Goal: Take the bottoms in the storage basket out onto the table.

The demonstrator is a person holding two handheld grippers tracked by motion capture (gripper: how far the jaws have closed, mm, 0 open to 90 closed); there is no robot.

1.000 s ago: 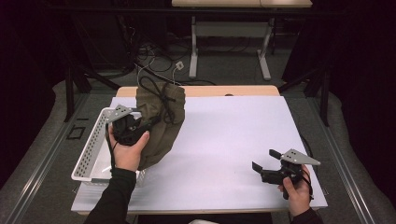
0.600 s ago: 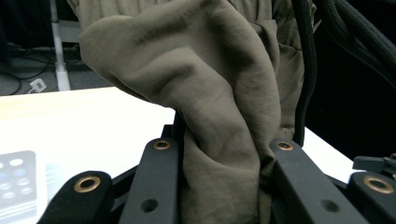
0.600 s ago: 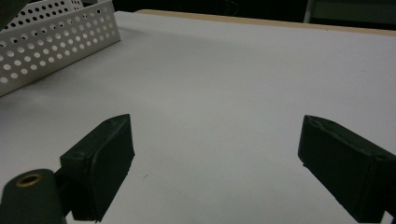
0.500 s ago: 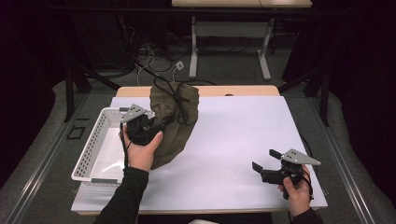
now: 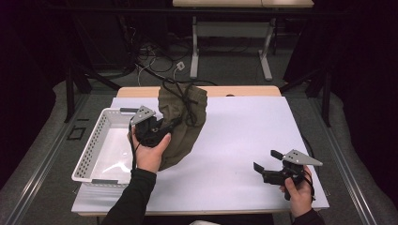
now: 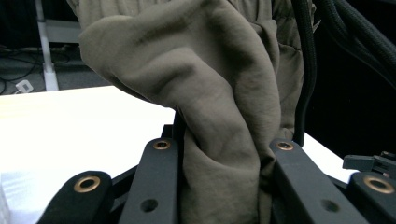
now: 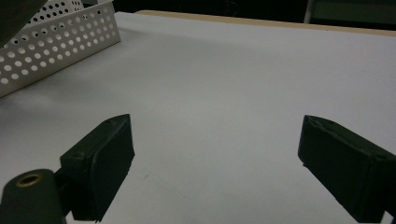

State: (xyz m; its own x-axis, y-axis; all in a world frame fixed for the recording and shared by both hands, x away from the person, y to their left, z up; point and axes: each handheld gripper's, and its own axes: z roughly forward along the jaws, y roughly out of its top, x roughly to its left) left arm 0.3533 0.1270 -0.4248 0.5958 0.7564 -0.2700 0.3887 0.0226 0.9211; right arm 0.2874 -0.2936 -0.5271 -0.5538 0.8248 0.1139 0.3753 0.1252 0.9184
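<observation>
White table [image 5: 225, 154] surface carries a perforated basket [image 5: 94, 154]. My left gripper [image 5: 157, 129] is clenched on olive fabric [image 5: 180, 126], lifted just right of the basket. My right gripper [image 5: 267, 164], jaws released, rests well right of it.

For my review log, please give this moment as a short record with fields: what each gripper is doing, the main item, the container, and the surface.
left gripper: shut on the olive cloth, lifting it beside the basket
right gripper: open, holding nothing, low over the near right part of the table
olive cloth: bunched, hanging from the grip, lower end on the table, a black cord draped over its top
basket: white, perforated, at the table's left side, looks empty
table: white top
</observation>
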